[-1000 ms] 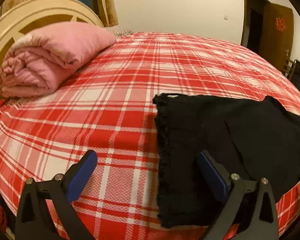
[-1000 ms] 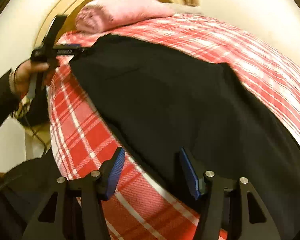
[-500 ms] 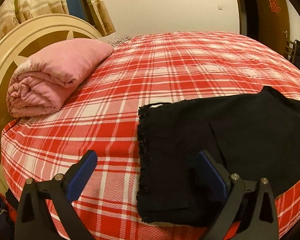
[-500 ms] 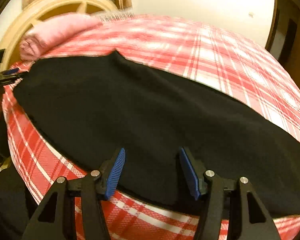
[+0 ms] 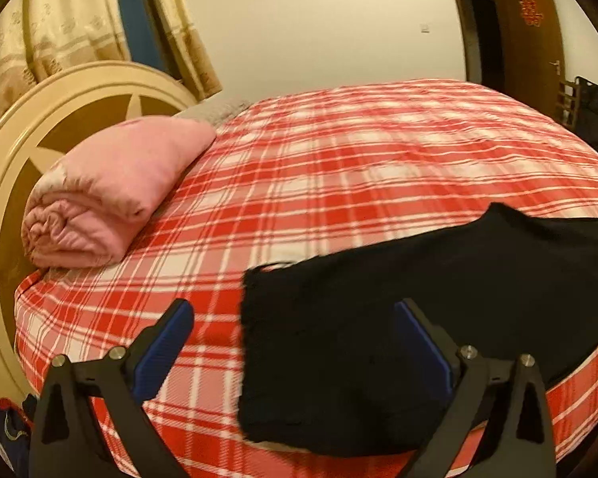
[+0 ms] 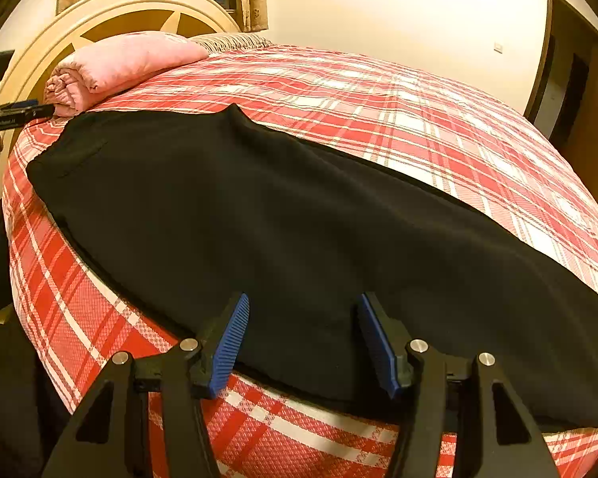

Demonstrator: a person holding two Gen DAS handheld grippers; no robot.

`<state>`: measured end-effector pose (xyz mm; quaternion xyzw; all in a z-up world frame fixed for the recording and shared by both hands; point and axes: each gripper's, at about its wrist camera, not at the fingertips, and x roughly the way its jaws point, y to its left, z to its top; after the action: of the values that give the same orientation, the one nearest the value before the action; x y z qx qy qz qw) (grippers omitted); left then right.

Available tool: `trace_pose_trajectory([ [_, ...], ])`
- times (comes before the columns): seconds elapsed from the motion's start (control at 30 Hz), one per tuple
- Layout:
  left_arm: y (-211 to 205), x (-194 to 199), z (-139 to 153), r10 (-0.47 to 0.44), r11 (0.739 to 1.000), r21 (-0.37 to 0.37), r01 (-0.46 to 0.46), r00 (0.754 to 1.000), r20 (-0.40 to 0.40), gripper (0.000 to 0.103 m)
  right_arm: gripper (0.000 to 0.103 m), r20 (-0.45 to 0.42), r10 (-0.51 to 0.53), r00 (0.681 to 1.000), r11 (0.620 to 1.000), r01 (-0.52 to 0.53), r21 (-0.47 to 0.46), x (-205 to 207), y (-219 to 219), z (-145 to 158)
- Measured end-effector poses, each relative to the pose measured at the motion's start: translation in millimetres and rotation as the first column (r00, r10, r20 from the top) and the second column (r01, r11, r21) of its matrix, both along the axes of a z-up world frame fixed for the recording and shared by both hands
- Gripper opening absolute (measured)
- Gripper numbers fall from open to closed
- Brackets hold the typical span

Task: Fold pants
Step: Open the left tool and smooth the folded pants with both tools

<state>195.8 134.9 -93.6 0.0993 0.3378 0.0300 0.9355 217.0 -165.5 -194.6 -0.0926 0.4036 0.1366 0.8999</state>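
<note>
Both grippers are wide open and empty – left gripper [image 5: 293, 344] and right gripper [image 6: 301, 340] each point toward 12 o'clock, blue pads [image 6: 229, 344] spread well apart.

Left gripper [image 5: 295, 344]: two black angular arms tipped with blue ribbed pads [image 5: 161, 348]; silver screws at each pivot (two per arm). Right gripper [image 6: 301, 338]: the same build; blue ribbed pads [image 6: 229, 342], black frame with triangular cut-outs, round silver screw heads.
</note>
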Motion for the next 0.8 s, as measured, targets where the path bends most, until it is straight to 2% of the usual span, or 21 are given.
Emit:
trace_pose_trajectory([
  [0.23,-50.0,13.2,6.5,-0.096,0.995,-0.032,0.096,0.995,0.002,0.102,0.059,-0.028,0.016,0.999,1.0,-0.016,0.005,-0.3,-5.1,0.8],
  [0.43,-107.1,15.7,-12.3,-0.216,0.974,-0.074,0.212,0.976,-0.042,0.102,0.061,-0.048,0.008,0.999,1.0,-0.007,0.009,0.3,-6.9,5.7],
  [0.5,-128.6,13.6,-26.1,-0.266,0.963,-0.058,0.262,0.961,-0.07,0.102,0.061,-0.03,-0.013,0.999,1.0,0.013,0.024,-4.1,-18.2,12.3],
  [0.57,-143.1,13.7,-39.7,-0.294,0.956,-0.047,0.291,0.95,-0.104,0.102,0.061,-0.013,-0.057,0.998,0.998,0.057,0.035,-8.5,-38.7,19.4],
  [0.67,-158.1,12.5,-55.9,-0.323,0.946,-0.071,0.315,0.934,-0.153,0.102,0.061,0.003,-0.163,0.987,0.984,0.162,0.079,-14.6,-88.6,35.2],
  [0.77,-173.0,8.0,-57.0,-0.357,0.934,-0.078,0.349,0.922,-0.152,0.102,0.061,0.018,-0.327,0.945,0.94,0.323,0.114,-20.5,-159.7,52.2],
  [0.8,-179.2,6.9,-54.8,-0.368,0.93,-0.075,0.36,0.918,-0.148,0.102,0.061,0.008,-0.396,0.918,0.91,0.391,0.138,-23.1,-191.6,56.5],
])
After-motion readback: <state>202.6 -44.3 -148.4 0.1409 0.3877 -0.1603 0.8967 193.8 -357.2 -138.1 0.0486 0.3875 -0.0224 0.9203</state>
